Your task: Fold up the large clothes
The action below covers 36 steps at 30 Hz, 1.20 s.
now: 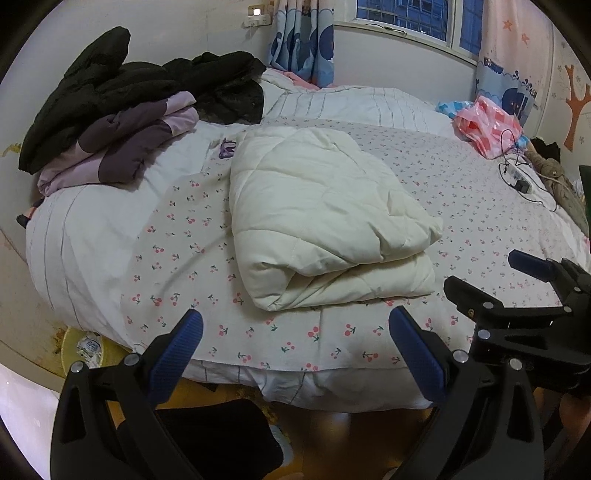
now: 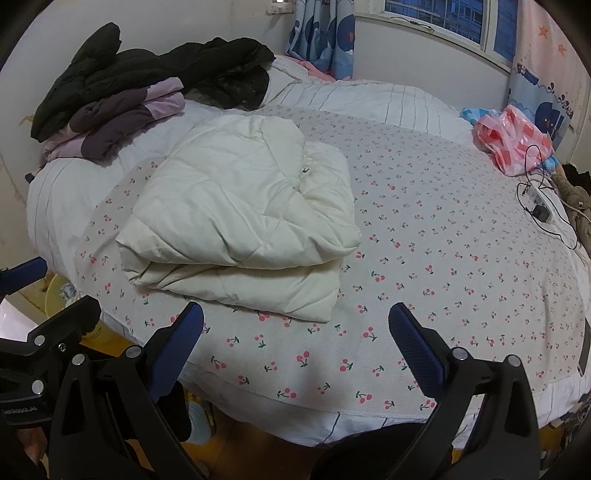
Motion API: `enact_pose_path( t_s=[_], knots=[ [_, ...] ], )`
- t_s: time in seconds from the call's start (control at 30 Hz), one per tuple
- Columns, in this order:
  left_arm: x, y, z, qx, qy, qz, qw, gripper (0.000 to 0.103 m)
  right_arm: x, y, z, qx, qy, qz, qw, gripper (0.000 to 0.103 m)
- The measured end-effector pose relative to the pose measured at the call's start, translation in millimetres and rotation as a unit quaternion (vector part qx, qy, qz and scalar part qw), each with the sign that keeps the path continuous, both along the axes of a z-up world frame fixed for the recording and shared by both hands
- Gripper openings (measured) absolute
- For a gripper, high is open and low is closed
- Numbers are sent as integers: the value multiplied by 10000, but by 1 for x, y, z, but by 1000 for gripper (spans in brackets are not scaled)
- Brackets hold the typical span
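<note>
Lying folded on bed (image 1: pixel 461 192), cream coat (image 1: pixel 325 218) (underside hidden), left gripper (image 1: pixel 295 347), right gripper (image 2: pixel 295 341) both released.

A wide bed (image 1: pixel 461 206) under a cherry-print sheet (image 2: pixel 443 258) fills the pale-walled room, with a barred window (image 1: pixel 402 16) behind it, blue cartoon curtains (image 1: pixel 303 40) beside that, and yellowish wooden floor (image 2: pixel 251 435) at its foot.

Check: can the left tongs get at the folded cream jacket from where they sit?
Probably yes. The left tongs are open and hold nothing, and the cream jacket lies straight ahead on the cherry-print sheet, with only bare sheet between.
</note>
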<state>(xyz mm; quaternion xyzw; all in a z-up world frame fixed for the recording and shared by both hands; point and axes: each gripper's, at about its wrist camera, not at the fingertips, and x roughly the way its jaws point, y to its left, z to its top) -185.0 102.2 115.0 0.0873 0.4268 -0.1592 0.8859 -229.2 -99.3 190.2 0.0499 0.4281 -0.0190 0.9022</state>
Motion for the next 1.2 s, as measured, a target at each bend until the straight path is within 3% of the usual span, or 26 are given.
enact_pose_path(
  t_s=[1.2],
  knots=[
    [-4, -1, -6, -87, 177, 32, 9998, 96, -1, 4, -10, 33, 91, 72, 9999, 97]
  ],
)
